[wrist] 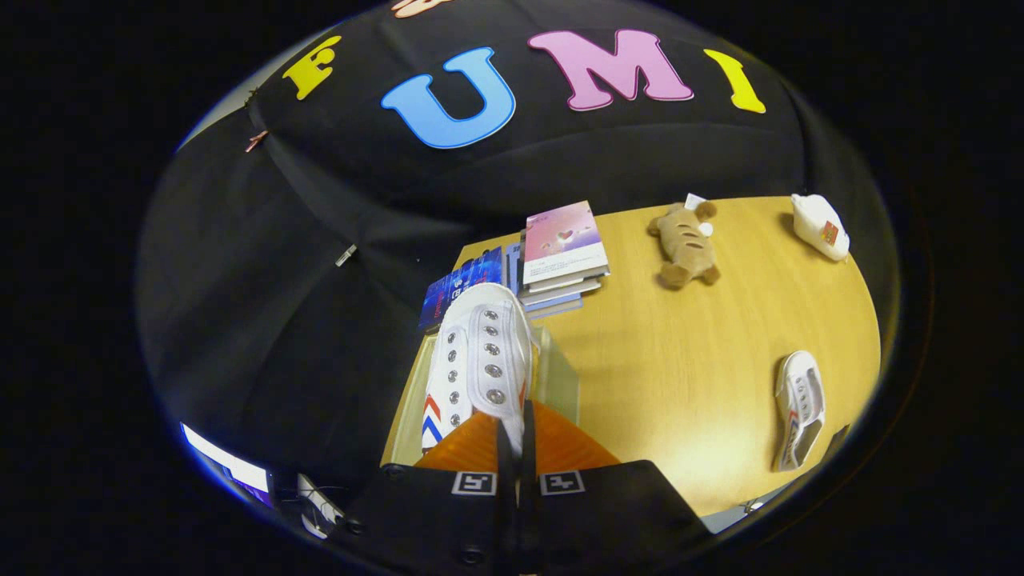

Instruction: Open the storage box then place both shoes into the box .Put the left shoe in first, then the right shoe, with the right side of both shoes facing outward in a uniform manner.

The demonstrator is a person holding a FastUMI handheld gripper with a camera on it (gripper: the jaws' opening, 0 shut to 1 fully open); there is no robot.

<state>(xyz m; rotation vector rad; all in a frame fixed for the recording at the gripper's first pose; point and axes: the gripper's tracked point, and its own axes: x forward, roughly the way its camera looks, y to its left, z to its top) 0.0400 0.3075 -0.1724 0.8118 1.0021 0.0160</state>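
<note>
Wooden desk point(688, 376) carries a clear storage box point(560, 376) at its left edge, mostly hidden behind the white shoe point(480, 360) that the gripper point(518, 448) pinches, fingers nearly together. Another shoe point(800, 408) lies near the right edge.

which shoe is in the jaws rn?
The shoe showing its eyelets, pinched between the gripper jaws above the clear box; the other shoe lies loose on the table.
</note>
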